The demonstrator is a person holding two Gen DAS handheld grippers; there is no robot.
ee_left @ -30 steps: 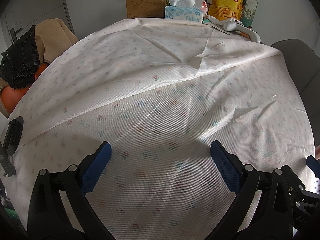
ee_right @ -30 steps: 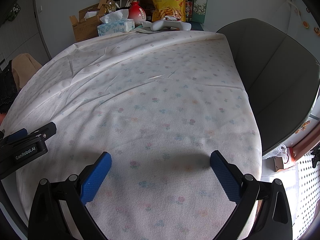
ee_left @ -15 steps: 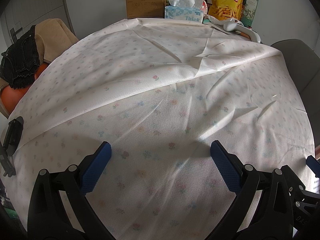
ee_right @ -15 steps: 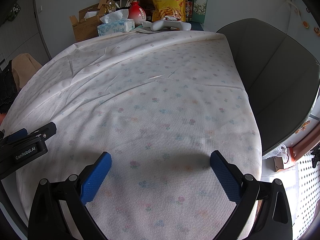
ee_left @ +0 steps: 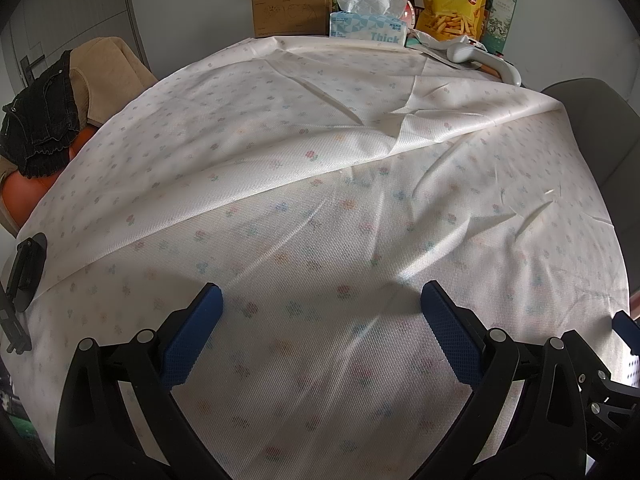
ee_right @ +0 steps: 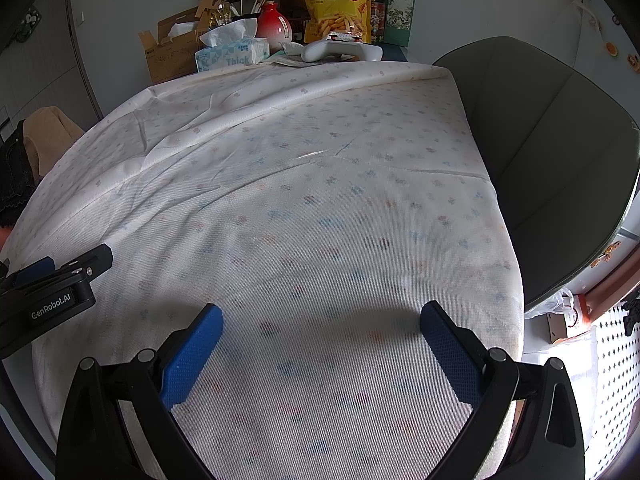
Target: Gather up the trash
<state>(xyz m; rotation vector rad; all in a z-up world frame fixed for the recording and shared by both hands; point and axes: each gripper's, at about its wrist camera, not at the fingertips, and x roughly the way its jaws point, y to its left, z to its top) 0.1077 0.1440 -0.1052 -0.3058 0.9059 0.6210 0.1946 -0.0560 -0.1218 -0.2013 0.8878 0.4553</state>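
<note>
Left tongs point(ee_left: 322, 304): jaws spread wide, nothing between the blue pads point(ee_left: 192, 336), held over the near part of the desk point(ee_left: 280, 168). Right tongs point(ee_right: 321, 326): same config., wide apart, empty, over the near-right area of the desk; the left unit's black body shows at the left edge of the right wrist view.

Desk surface: covered w/ a thin white floral tablecloth point(ee_left: 360, 240), creased, one fold running diagonally across the middle. No loose trash visible on the cloth in either view.

Far edge of desk, items grouped close together:
- Cardboard box point(ee_left: 290, 10), flaps up, far left of the group.
- Tissue box point(ee_left: 368, 26), just right of the cardboard box, tissue sticking out on top.
- Red vase point(ee_right: 274, 26), behind the tissue box.
- Yellow snack bag point(ee_left: 454, 2), upright.
- Green carton point(ee_right: 402, 0), upright, right of the bag.
- White game controller point(ee_right: 340, 51), lying in front of the bag.

Grey chair point(ee_right: 552, 152) stands at the desk's right side. Clothes point(ee_left: 48, 104) are draped over a chair at the left.
</note>
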